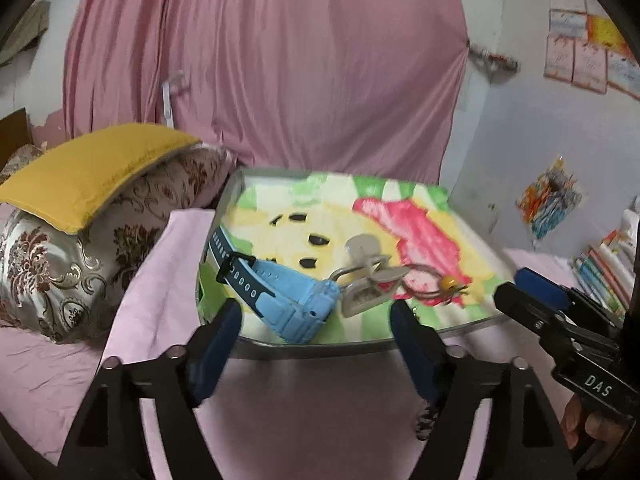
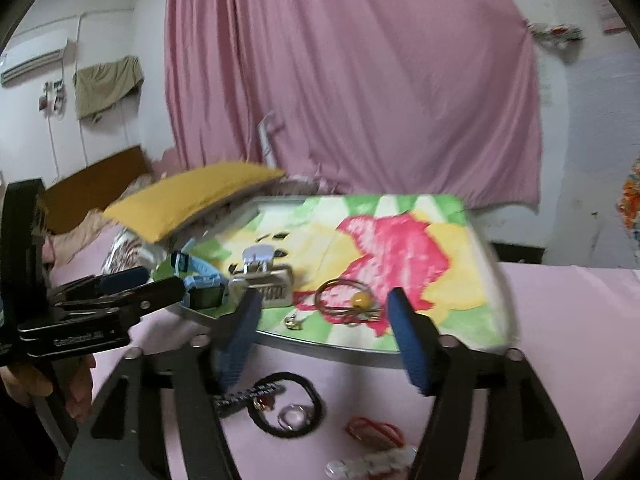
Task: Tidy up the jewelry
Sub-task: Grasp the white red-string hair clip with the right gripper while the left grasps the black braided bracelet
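A metal tray [image 1: 460, 326] [image 2: 344, 350] lined with a bright printed cloth rests on the pink bed. On it lie a light blue watch [image 1: 296, 304] [image 2: 200, 284], a grey clip [image 1: 366, 280] [image 2: 264, 280] and a thin bangle with a yellow bead [image 1: 434, 284] [image 2: 352, 300]. A small gold piece [image 2: 294, 322] sits near the tray's front rim. My left gripper [image 1: 320, 340] [image 2: 148, 284] is open just in front of the watch, holding nothing. My right gripper [image 2: 324, 336] [image 1: 520, 290] is open before the bangle, also with nothing between its pads.
On the pink sheet in front of the tray lie a black hair tie [image 2: 316, 400], a clear ring [image 2: 294, 416], a dark clip [image 2: 248, 396], a red piece [image 2: 372, 430] and a clear beaded clip [image 2: 372, 462]. Pillows [image 1: 92, 208] are stacked left of the tray; books [image 1: 600, 272] stand at the right.
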{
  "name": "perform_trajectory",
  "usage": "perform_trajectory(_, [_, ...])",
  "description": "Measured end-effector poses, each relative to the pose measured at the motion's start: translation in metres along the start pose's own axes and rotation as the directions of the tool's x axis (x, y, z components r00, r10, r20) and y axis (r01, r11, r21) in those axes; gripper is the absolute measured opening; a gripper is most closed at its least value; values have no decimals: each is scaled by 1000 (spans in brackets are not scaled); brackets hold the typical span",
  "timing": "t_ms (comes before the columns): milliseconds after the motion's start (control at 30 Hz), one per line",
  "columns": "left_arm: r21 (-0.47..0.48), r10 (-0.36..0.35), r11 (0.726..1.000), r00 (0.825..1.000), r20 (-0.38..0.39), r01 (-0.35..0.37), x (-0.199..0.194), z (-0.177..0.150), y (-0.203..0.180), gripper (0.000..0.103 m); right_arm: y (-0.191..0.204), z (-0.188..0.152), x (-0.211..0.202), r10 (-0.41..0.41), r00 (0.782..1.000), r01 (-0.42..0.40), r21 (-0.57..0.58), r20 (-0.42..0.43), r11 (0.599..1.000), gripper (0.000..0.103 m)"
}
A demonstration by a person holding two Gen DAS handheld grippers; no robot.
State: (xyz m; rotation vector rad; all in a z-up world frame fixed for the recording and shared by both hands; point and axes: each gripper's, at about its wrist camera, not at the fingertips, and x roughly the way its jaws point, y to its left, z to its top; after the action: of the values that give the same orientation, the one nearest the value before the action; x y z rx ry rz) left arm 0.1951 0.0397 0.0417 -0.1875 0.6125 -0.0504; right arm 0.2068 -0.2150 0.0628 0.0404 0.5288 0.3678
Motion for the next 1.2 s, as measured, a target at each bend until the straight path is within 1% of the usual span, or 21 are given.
perform_trajectory(33, [0, -5, 1000, 1000, 28, 5, -8, -2, -2, 85, -2, -2, -10, -11, 1000, 11, 5, 25, 1000, 72])
perform_trajectory(67, [2, -10, 1000, 999, 47, 10, -12, -3, -3, 86, -3, -3, -15, -16, 999, 16, 8, 37, 1000, 75])
perform_trajectory(133, [7, -17, 1000, 996, 83, 17, -22, -6, -6, 99, -6, -7, -32, -41, 996, 40, 13, 79, 999, 82])
perform_trajectory(167, [2, -18, 1000, 993, 115, 18, -29, -9, -8, 101, -7, -8, -36, -46, 995, 45, 15, 90, 999, 84])
perform_trajectory(233, [2, -28, 1000, 987, 160, 29, -39, -14, -11, 102, -9, -12, -52, -52, 990, 51, 13, 133, 999, 92])
perform_trajectory(400, [27, -36, 999, 980, 197, 31, -54, -23, -17, 102, -9, -23, -79, -78, 976, 84, -20, 202, 996, 96])
perform_trajectory(433, [37, -37, 999, 979, 201, 31, -57, -25, -19, 102, -9, -26, -83, -84, 975, 90, -23, 205, 996, 100])
perform_trajectory(467, [42, -38, 999, 978, 204, 30, -59, -27, -20, 102, -9, -28, -86, -86, 975, 93, -26, 206, 995, 101])
perform_trajectory(567, [58, -46, 998, 976, 212, 35, -64, -32, -24, 102, -14, -35, -91, -95, 976, 103, -30, 194, 994, 101])
perform_trajectory(767, [98, -57, 994, 983, 173, 41, -63, -44, -34, 102, -21, -43, -88, -105, 985, 110, -29, 139, 994, 101])
perform_trajectory(933, [119, -64, 992, 990, 124, 49, -58, -52, -37, 102, -27, -52, -82, -122, 990, 123, -22, 72, 992, 101])
perform_trajectory(1000, [130, -67, 990, 994, 92, 55, -53, -55, -37, 102, -31, -55, -79, -134, 990, 134, -6, 40, 991, 101])
perform_trajectory(1067, [135, -80, 988, 996, 48, 73, -48, -57, -37, 102, -36, -58, -78, -122, 992, 122, 20, 19, 992, 101])
perform_trajectory(1200, [131, -101, 986, 995, -8, 101, -42, -62, -37, 102, -40, -62, -71, -115, 993, 116, 38, -32, 992, 101])
